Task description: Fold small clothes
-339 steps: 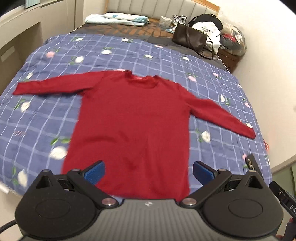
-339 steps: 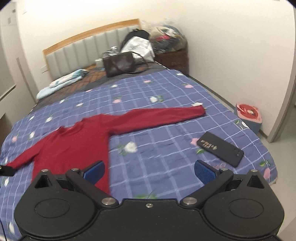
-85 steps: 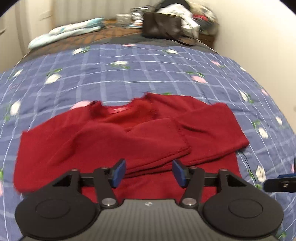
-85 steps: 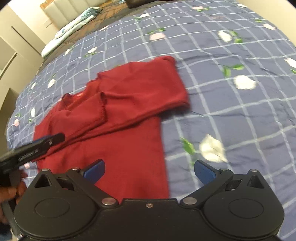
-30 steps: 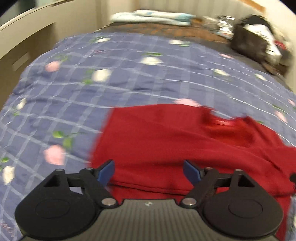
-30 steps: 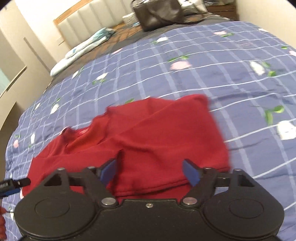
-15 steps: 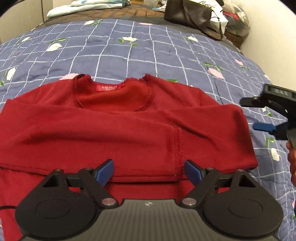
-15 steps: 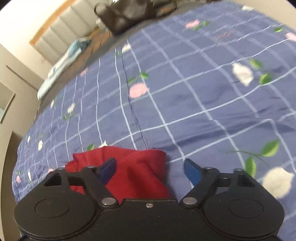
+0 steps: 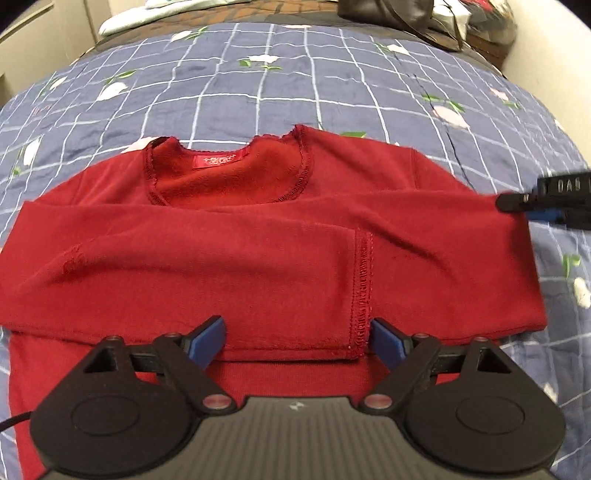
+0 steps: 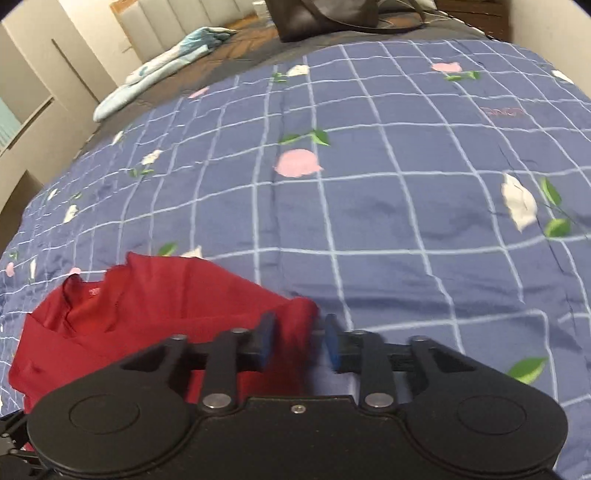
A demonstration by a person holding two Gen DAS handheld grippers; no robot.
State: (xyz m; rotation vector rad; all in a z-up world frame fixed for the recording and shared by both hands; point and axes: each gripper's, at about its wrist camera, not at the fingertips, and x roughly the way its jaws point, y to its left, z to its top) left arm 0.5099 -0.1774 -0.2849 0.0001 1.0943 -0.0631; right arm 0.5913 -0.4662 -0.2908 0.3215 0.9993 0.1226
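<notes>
A red sweater (image 9: 258, 258) lies face up on a bed covered by a blue quilt (image 9: 332, 85) with a white grid and a flower print. Both sleeves are folded across the chest: the upper one runs from the nine o'clock side toward three o'clock and ends in a stitched cuff (image 9: 362, 291) just short of the garment's middle-right. The round neckline, with a scalloped stitched edge, sits at twelve o'clock and shows a red woven label (image 9: 219, 160) inside the back of the collar. The fabric looks soft and slightly fuzzy, with shallow wrinkles along the folded sleeves, and the lower body of the sweater runs under the left tongs (image 9: 295, 336) toward six o'clock.

The left tongs hover low over the sweater with their blue-padded fingers spread wide apart, one on each side of the cuff end, gripping nothing.

The right tongs (image 10: 297, 341) are at the sweater's three o'clock edge, where the folded shoulder meets the quilt. Their blue pads stand only narrowly apart with a raised fold of red fabric between them; motion blur there leaves it unclear whether they are actually pinching the cloth.

At the head of the bed, around twelve o'clock, rest a dark brown handbag (image 10: 325, 16) and a pale folded blanket (image 10: 166, 62).
</notes>
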